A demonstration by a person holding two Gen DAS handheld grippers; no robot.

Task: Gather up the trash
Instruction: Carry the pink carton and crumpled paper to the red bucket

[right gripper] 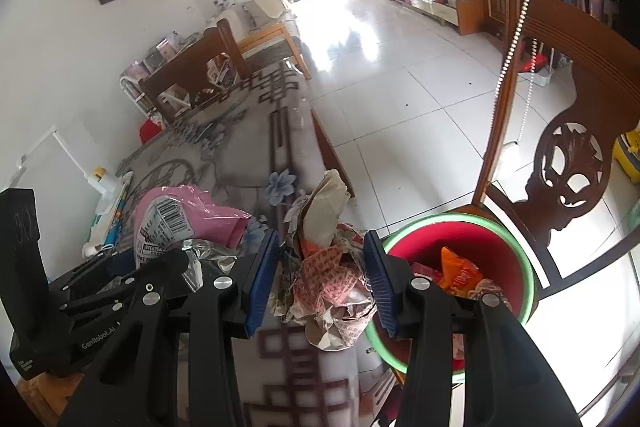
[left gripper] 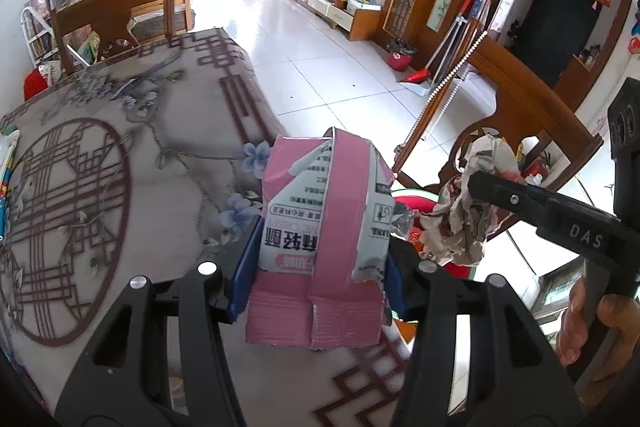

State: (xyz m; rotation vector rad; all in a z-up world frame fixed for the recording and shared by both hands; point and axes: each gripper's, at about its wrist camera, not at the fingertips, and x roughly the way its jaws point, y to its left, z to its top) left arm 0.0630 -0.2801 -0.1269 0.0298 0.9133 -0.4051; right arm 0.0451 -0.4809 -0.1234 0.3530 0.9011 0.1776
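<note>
The left gripper [left gripper: 320, 263] is clamped on a torn pink carton [left gripper: 320, 223], its blue pads pressed to the carton's two sides; the right gripper [right gripper: 322, 279] pinches a wad of crumpled paper [right gripper: 328, 267] between its own blue pads. Both loads hang over the near edge of the table [left gripper: 120, 155], whose patterned grey cloth drops off to white floor tiles [right gripper: 400, 115] on the right. From the right wrist the carton shows only its barcode side [right gripper: 168, 223], with something silvery beneath it that is too crumpled to name. The bin [right gripper: 524, 259] (red inside, green rim) stands on the floor just past the table edge, right beside the right gripper; that gripper's right finger covers its near wall, and inside I can make out an orange wrapper [right gripper: 460, 271] and perhaps more paper, though the rest is hidden. From the left wrist the bin is almost wholly behind the carton and the paper [left gripper: 464, 227]. A carved wooden chair [right gripper: 572, 155] stands close behind the bin, with a beaded cord hanging down its left post, so room on that side is tight. Beyond the table edge the floor lies open towards the bright far end of the room. A hand [left gripper: 592, 327] grips the right tool at the frame's lower right, cut off by the edge.
</note>
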